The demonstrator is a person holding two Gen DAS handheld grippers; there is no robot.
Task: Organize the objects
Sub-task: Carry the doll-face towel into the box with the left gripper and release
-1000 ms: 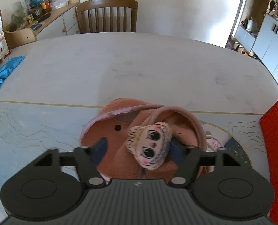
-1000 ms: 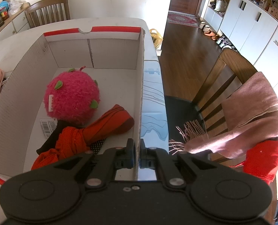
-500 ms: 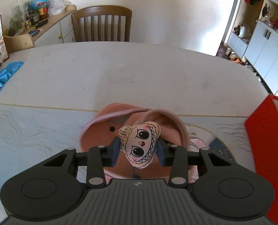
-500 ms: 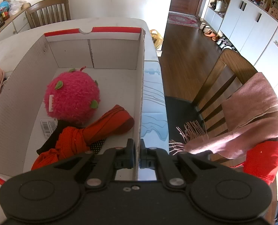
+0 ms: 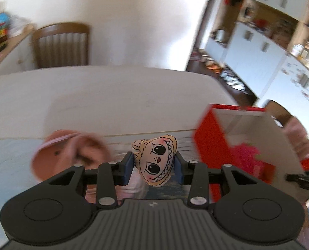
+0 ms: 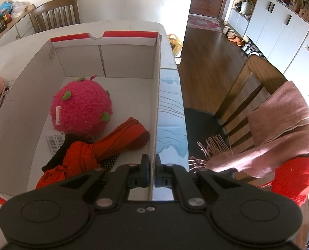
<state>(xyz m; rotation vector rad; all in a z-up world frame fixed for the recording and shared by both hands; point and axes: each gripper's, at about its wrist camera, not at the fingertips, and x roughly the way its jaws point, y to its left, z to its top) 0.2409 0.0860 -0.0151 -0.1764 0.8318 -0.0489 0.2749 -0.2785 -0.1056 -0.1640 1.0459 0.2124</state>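
Between the blue pads of the left gripper [image 5: 153, 167] a small flat doll-face plush [image 5: 155, 162] is being pinched by its sides, clear of the table [image 5: 91, 95], with the pink hat [image 5: 71, 152] lying below and to the left of it on the patterned mat. Over to the right in that view the red-and-white cardboard box [image 5: 248, 129] is standing open, and the blur across the room suggests the hand is travelling. The right gripper [image 6: 152, 171] is clamped tight on the box's near right wall, the thin white cardboard edge sitting squarely between its closed jaws, so it appears to be steadying the box. Inside the box [image 6: 75, 60] a fuzzy pink ball plush [image 6: 81, 106] is sitting toward the back left, and a folded red umbrella [image 6: 104, 143] is lying across the front, touching the ball. The step in hand looks like carrying the doll-face plush over into the box. To do it well, the grip on the plush should probably be kept firm, since it is soft and could twist or slip between the pads. The carry likely needs enough height to pass over the left wall without knocking it. The bare white floor at the back right, beside the ball and beyond the umbrella, seems the best landing spot. Releasing low there should stop the plush bouncing or sliding under the umbrella, while the right gripper's clamp is bracing the wall.
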